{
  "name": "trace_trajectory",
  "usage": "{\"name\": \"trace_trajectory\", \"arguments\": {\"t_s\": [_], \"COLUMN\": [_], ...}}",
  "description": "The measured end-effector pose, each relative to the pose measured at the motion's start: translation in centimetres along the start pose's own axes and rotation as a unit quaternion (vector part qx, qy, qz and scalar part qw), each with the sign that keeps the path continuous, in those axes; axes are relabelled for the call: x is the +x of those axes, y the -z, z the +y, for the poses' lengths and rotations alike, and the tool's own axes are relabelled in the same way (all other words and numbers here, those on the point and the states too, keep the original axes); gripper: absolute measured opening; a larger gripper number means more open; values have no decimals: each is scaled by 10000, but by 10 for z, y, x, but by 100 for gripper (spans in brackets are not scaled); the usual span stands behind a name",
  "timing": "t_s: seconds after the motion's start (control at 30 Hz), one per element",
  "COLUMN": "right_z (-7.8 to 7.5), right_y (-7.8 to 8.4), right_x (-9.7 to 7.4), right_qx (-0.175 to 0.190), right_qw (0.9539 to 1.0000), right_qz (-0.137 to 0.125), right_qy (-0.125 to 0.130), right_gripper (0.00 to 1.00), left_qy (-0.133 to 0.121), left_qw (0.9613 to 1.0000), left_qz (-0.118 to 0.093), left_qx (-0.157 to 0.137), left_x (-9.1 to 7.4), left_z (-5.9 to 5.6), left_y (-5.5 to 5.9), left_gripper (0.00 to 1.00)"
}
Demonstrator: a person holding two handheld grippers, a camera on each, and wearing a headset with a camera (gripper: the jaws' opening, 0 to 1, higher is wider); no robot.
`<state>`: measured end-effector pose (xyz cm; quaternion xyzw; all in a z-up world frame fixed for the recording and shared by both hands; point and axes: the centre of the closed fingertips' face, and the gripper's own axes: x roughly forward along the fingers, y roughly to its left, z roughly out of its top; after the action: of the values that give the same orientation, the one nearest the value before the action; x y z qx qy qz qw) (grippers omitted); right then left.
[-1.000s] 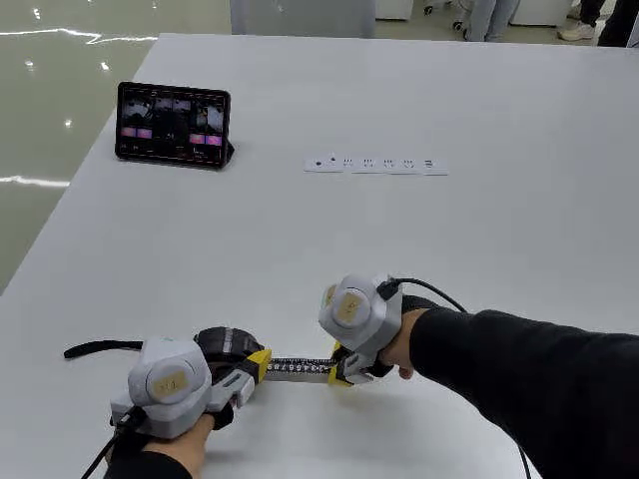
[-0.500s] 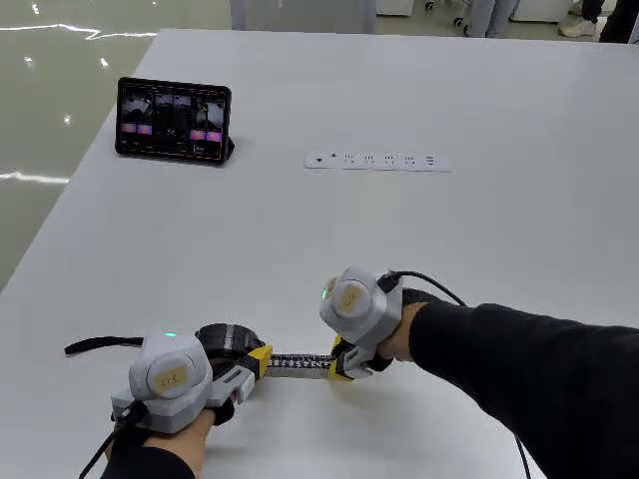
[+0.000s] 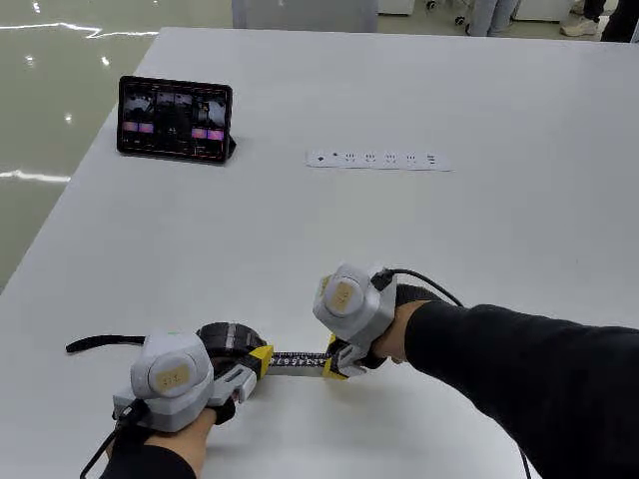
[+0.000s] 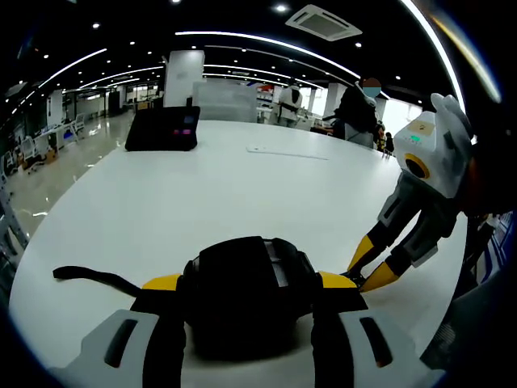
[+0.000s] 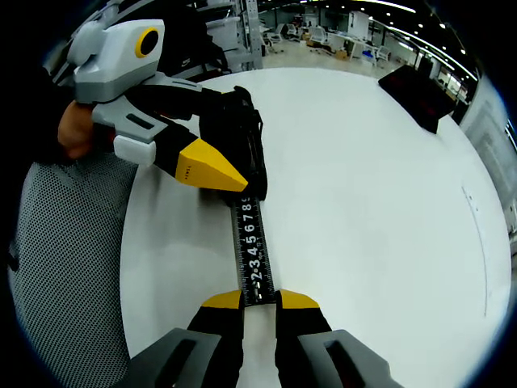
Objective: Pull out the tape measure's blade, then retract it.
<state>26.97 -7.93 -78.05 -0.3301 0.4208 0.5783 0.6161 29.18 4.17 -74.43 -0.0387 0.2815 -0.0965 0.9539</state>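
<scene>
Left tool (image 3: 250, 369): clamped on tape measure case (image 3: 225, 339), 7 o'clock on tabletop (image 3: 399, 249) | Right tool (image 5: 258, 301): closed on blade (image 5: 249, 242) tip | Blade axis 9–3 o'clock, head view; case at 9 o'clock from right tool.

On the table (image 3: 449, 230), the tape measure (image 3: 228, 339) lies near left, its blade (image 3: 298, 358) running right; tablet (image 3: 175, 120) far left, power strip (image 3: 377, 159) right of it.

Left gripper (image 4: 249, 282) clamps the black tape measure (image 4: 242, 267).
</scene>
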Motion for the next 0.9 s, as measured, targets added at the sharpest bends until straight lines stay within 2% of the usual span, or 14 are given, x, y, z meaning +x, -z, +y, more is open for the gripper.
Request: {"name": "trace_trajectory", "arguments": {"t_s": [0.23, 0.9], "right_z": [-1, -2], "right_y": [-5, -11], "right_x": [2, 4], "right_qx": [-60, 192], "right_qw": [10000, 9996], "right_qz": [-41, -140], "right_qy": [42, -121], "right_gripper": [10, 11], "left_qy": [7, 42], "left_qw": [10000, 10000], "left_qz": [-4, 24], "left_qx": [-5, -7], "left_x": [-1, -1], "left_z": [0, 0], "left_y": [0, 1], "left_gripper": [59, 58]}}
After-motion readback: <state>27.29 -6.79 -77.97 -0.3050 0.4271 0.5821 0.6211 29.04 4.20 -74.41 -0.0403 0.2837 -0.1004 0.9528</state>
